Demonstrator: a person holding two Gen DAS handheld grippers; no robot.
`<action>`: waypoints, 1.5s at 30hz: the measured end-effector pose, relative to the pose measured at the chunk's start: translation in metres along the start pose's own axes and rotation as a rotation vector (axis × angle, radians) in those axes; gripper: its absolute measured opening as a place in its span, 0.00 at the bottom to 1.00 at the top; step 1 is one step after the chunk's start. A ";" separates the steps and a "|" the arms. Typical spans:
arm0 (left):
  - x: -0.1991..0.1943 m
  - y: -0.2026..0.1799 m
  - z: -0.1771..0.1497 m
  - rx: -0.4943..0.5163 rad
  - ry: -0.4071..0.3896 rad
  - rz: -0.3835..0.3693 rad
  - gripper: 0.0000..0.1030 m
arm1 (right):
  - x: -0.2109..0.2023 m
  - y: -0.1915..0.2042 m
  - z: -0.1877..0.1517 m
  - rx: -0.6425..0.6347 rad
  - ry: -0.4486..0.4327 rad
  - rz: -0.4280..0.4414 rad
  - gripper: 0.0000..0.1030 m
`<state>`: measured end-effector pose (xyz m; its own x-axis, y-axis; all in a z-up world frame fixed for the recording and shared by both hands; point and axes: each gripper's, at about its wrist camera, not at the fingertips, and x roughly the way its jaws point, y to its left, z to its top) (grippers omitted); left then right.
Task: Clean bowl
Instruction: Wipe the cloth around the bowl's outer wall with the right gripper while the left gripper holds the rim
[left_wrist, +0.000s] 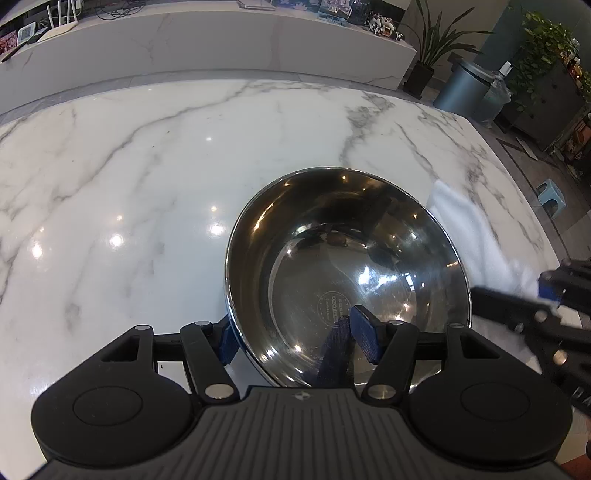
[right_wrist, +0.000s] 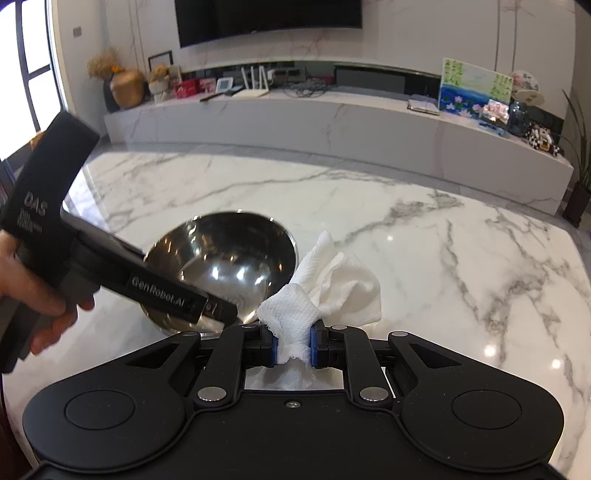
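A shiny steel bowl stands on the white marble table. My left gripper straddles the bowl's near rim, one blue pad outside and one inside, wide apart. In the right wrist view the bowl lies left of centre, with the left gripper's body across its near rim. My right gripper is shut on a crumpled white paper towel, held just right of the bowl. The towel and right gripper also show at the right edge of the left wrist view.
A long marble ledge with pictures, a router and ornaments runs behind the table. Potted plants and a grey bin stand on the floor to the right. A small blue stool is beyond the table's right edge.
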<state>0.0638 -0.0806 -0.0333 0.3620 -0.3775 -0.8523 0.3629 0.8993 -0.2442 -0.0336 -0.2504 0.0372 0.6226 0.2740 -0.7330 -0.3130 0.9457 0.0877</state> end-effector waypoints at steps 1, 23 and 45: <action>0.000 0.000 0.000 0.000 0.000 0.000 0.57 | 0.001 0.001 -0.001 -0.004 0.007 0.003 0.14; -0.003 0.007 0.001 -0.094 0.009 0.019 0.61 | 0.012 0.014 -0.007 -0.037 0.068 0.054 0.14; -0.001 0.001 0.000 -0.013 0.029 0.002 0.55 | 0.004 -0.005 -0.003 0.003 -0.001 0.027 0.14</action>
<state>0.0636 -0.0788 -0.0325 0.3379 -0.3689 -0.8659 0.3508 0.9031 -0.2478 -0.0322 -0.2543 0.0320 0.6144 0.2994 -0.7299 -0.3278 0.9384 0.1090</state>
